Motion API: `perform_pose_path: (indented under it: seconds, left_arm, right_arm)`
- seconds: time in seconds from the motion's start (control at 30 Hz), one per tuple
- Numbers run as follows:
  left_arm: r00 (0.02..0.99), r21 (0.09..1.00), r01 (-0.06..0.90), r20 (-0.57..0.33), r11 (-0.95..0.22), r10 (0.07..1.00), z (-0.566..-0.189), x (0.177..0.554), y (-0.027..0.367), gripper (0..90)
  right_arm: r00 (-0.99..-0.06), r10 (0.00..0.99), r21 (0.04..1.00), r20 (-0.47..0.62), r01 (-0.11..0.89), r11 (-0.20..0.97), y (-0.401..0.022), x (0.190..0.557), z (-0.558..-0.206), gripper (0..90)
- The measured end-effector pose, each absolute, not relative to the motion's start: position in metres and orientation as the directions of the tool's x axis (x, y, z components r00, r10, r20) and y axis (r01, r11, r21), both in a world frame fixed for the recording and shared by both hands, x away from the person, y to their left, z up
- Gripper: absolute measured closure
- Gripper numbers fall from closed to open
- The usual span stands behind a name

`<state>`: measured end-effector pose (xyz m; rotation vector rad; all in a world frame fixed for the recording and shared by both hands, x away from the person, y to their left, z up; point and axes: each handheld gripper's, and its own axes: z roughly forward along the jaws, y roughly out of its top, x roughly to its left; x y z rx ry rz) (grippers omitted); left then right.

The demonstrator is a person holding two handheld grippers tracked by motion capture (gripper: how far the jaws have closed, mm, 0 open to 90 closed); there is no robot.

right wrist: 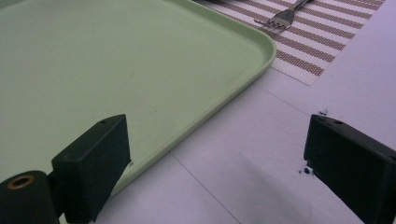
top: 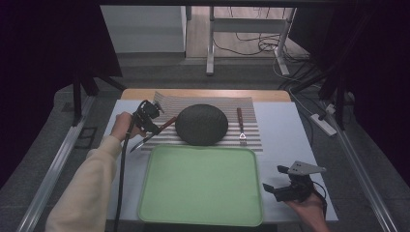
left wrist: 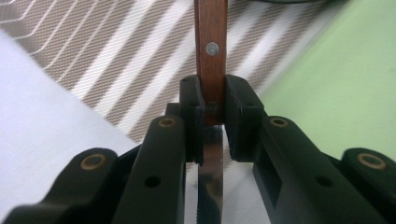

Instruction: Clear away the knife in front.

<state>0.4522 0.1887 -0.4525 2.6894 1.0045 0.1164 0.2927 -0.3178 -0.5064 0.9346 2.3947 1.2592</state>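
The left gripper (top: 151,126) clamps a knife (top: 155,131) at the striped placemat's (top: 251,126) nine o'clock edge; the left gripper view reveals its riveted wooden handle. The right gripper (top: 279,181), jaws wide, sits at the green tray's (top: 159,193) three o'clock, on the counter (top: 290,135).

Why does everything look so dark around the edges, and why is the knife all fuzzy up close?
High view: dim light, with black, shadowy sides around the table. Left gripper view: the left gripper clamps the knife; its near blade is blurred and shiny, and the striped mat looks soft. Right gripper view: the green tray looks evenly lit, the fork slightly soft.
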Motion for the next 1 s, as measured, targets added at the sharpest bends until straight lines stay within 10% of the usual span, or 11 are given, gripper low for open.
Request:
perform_pose_path:
  seconds: [1.0]
  left_arm:
    - [0.843,0.307,0.531,-0.098,-0.790,0.529,-0.465,0.358,0.122,77.4]
  right_arm:
    - [-0.773,0.631,0.819,0.060,0.400,0.412,-0.310,0.300,-0.506,7.2]
